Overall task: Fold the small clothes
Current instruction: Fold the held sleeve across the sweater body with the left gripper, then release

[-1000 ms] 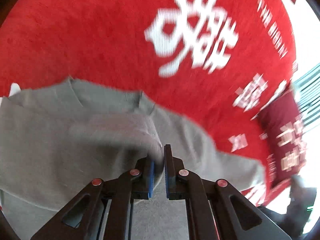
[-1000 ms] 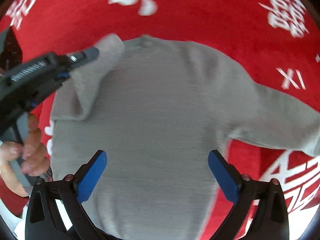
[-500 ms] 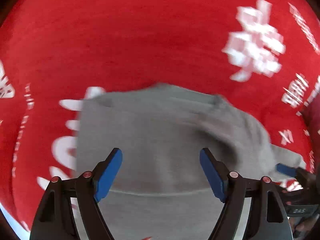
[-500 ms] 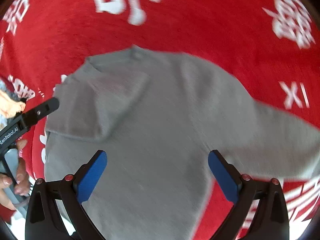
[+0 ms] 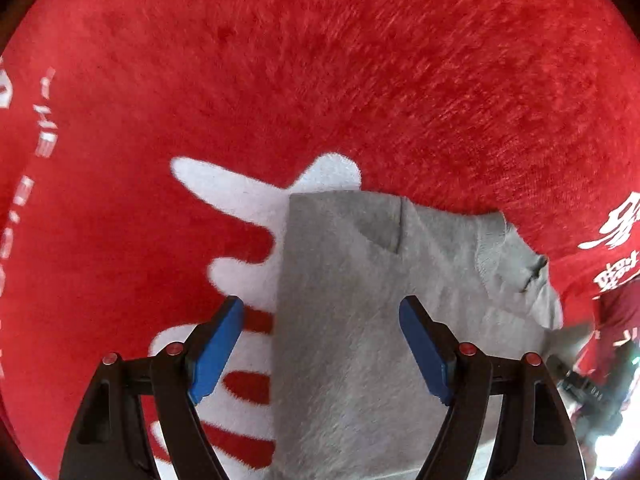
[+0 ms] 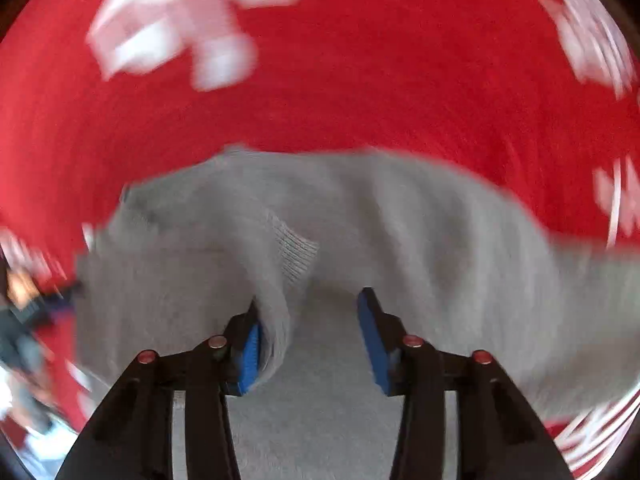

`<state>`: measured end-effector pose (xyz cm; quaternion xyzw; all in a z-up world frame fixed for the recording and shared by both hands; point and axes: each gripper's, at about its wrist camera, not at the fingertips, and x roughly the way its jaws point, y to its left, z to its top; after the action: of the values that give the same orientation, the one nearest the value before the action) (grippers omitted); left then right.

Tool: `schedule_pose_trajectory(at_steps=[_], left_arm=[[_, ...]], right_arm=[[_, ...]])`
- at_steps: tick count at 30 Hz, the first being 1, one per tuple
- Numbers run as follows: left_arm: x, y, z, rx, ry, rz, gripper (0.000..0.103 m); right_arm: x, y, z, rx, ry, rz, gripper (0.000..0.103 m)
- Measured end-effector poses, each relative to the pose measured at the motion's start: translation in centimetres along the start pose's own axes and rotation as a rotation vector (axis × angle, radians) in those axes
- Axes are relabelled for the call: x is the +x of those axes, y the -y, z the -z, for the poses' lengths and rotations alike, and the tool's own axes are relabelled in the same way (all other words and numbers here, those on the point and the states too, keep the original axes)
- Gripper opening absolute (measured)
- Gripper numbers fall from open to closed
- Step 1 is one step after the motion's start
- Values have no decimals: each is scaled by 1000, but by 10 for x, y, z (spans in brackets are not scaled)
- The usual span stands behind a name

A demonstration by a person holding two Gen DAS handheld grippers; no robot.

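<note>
The grey sweater point(image 5: 360, 320) lies flat on the red blanket point(image 5: 320, 80), spread beneath both tools, and it looks every bit a soft, light knit: fuzzy on the face, limp, ready to drape and crease wherever it is lifted, and likely to cling a little to the plush pile under it. Over on the left side the left gripper point(image 5: 320, 344) hangs with its blue pads wide apart, straddling the sweater's straight left edge with nothing between them but flat cloth they do not touch. One sleeve already lies turned in across the body. The right gripper point(image 6: 308, 340) is busier: its jaws are closing, a raised fold of knit near the ribbed band point(image 6: 298, 256) lies against the left pad while the right pad stands clear of it, so no pinch yet. My read is that the ribbed cuff or a hem edge is the place to take it, since ribbing is thicker and less apt to slip out of smooth pads than a single layer. As for writing, the blanket carries white printed characters and a column of small capitals at the far left point(image 5: 44, 116), too warped to read.
</note>
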<state>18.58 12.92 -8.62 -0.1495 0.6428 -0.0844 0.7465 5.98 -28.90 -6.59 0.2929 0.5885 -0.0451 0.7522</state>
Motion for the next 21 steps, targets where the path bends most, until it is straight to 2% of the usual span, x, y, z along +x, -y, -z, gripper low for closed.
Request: schedule_pose_trajectory(at_steps=[1, 4, 6, 7, 8, 9, 11, 14, 17, 19, 20, 21], left_arm=[[3, 1, -2, 3, -3, 0, 80], [6, 6, 0, 33, -1, -11, 76], [6, 7, -3, 36, -4, -18, 33], [5, 7, -6, 33, -6, -14, 26], [2, 5, -9, 27, -4, -3, 16], [-3, 1, -11, 25, 3, 4, 15], [-13, -4, -14, 47, 32, -12, 9], [-16, -18, -15, 45, 47, -23, 9], [-11, -35, -15, 2, 45, -6, 10], [-14, -39, -13, -16, 50, 4, 10], [-19, -41, -13, -17, 52, -11, 16], [-22, -40, -12, -7, 52, -41, 27]], right_arm=[[-2, 9, 4, 23, -9, -33, 53], [-5, 10, 8, 24, -17, -37, 53], [-4, 13, 7, 55, -10, -41, 52], [-3, 15, 6, 83, -7, -46, 41], [-7, 18, 10, 98, -8, -56, 16], [-9, 18, 10, 116, -16, -80, 8], [-14, 18, 5, 126, -12, -115, 8], [-23, 4, -3, 72, 11, -153, 8], [-12, -2, -7, 39, 2, -124, 8], [3, 6, -5, 57, -27, -71, 8], [7, 8, -4, 67, -30, -74, 8], [5, 11, -2, 74, -20, -83, 7]])
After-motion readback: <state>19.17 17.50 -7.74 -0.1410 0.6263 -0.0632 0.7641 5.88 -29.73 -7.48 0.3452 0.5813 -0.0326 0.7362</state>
